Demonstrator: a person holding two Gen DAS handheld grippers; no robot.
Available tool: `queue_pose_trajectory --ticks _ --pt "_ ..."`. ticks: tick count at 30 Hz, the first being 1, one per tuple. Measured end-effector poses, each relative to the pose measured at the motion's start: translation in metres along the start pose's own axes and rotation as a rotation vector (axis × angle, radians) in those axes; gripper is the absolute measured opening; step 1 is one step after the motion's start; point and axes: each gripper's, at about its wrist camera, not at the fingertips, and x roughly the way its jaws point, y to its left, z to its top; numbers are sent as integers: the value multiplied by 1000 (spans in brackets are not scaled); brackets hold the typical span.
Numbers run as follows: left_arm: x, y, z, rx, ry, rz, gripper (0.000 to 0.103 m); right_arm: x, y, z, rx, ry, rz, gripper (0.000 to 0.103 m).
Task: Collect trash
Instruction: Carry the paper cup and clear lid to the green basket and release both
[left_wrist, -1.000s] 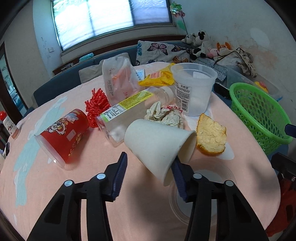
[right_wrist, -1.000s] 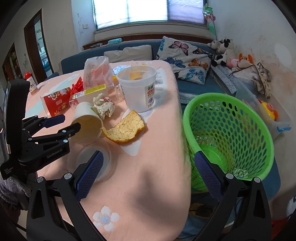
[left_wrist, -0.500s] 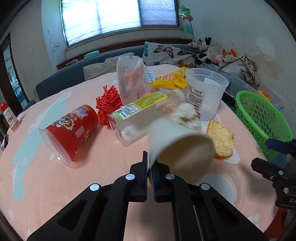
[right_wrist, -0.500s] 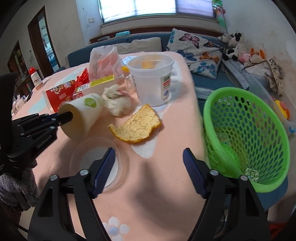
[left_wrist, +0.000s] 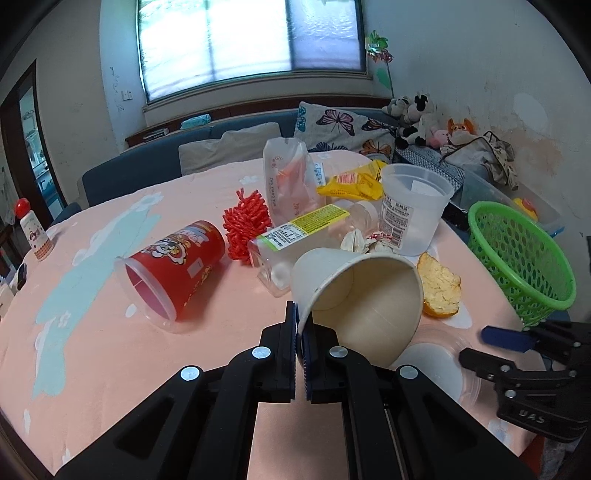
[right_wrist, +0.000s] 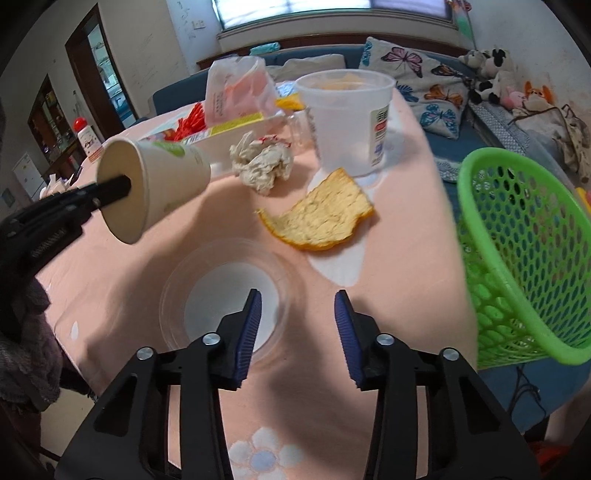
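My left gripper (left_wrist: 300, 334) is clamped tight on the rim of a paper cup (left_wrist: 360, 295), one pad inside the mouth and one outside. The cup hangs tipped on its side, clear of the table (left_wrist: 110, 332), with its open mouth facing my left camera. From my right camera I see the same cup (right_wrist: 155, 184) in the air at the left of the frame, with a black finger (right_wrist: 110, 190) of the left gripper reaching into its mouth.

My right gripper (right_wrist: 297, 317) has just been closing and now stands at a middling gap. It hovers over the near edge of a clear plastic lid (right_wrist: 225, 291) lying flat on the table; the left pad sits above the lid's inside and the right pad outside its rim, but I cannot tell whether either pad touches it.

Just beyond the lid lies a piece of orange peel (right_wrist: 321, 218), and behind that a crumpled paper wad (right_wrist: 262, 166) and a clear plastic tub (right_wrist: 347, 122) standing upright. A green basket (right_wrist: 517, 258) sits tilted off the table's right edge.

In the left view, a red cup (left_wrist: 173, 269) lies on its side, with a clear bottle (left_wrist: 299, 236) on its side beside it.
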Motion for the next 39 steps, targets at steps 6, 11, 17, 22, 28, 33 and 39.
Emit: queue_pose_trajectory --ticks 6,11,17,22,28,33,39 --pt "-14 5 -1 -3 -25 4 3 13 6 -1 -10 9 -12 28" --pt "-20 8 -1 -4 -37 9 3 14 5 -1 2 3 -5 11" --pt "-28 6 0 -3 -52 1 3 3 9 -3 -12 -28 -13 7" --pt "-36 -2 6 10 -71 -15 3 -23 5 -2 -9 -77 -22 5" --pt "-41 -20 16 34 -89 -43 3 -56 -7 4 -13 -135 -57 5" --pt "-42 -43 28 66 -102 -78 3 -79 -37 12 17 -180 -119 5" --pt "-39 -75 46 102 -109 -121 3 -98 -102 16 92 -209 -252 5"
